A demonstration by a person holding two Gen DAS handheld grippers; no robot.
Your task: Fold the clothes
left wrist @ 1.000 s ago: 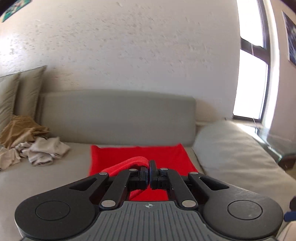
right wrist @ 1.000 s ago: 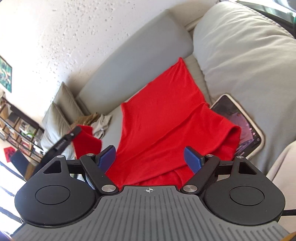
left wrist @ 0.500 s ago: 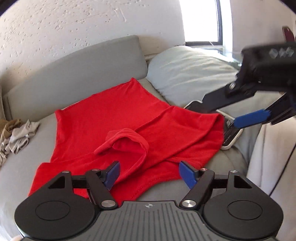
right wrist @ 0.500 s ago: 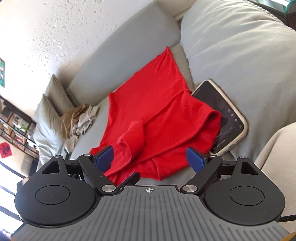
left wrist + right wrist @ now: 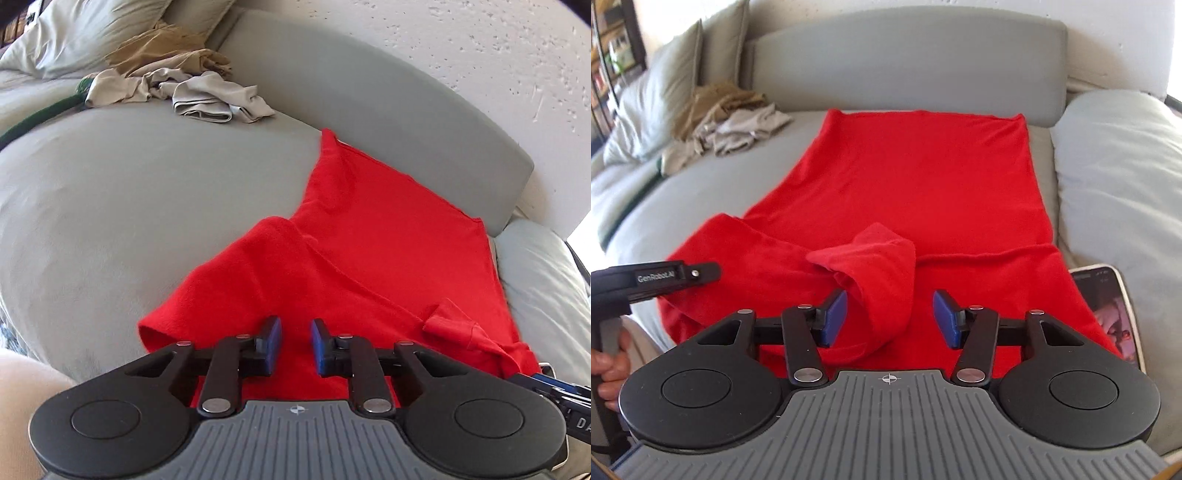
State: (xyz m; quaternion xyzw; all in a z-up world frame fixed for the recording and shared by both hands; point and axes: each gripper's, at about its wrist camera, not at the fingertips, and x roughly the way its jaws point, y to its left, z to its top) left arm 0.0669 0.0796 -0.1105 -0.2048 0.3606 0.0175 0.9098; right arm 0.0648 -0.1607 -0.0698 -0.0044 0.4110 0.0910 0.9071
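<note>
A red shirt (image 5: 923, 177) lies spread on the grey sofa seat (image 5: 129, 192), its body reaching to the backrest. One sleeve (image 5: 882, 266) is folded inward onto the body; the other sleeve (image 5: 229, 280) lies out to the left. My left gripper (image 5: 295, 343) hovers low over the shirt's near edge, its jaws a narrow gap apart with nothing between them. My right gripper (image 5: 889, 317) is open wide and empty just above the folded sleeve. The left gripper also shows at the left of the right wrist view (image 5: 665, 277).
A heap of beige and tan clothes (image 5: 177, 85) lies at the sofa's far left by cushions (image 5: 665, 92). A phone (image 5: 1112, 314) lies beside the shirt's right edge against a large grey cushion (image 5: 1119, 177). The backrest (image 5: 905, 62) stands behind.
The left gripper let go of the sleeve, which now lies on the shirt, then swung left and down with jaws narrowed. The right gripper moved to the shirt's near middle, still open.
</note>
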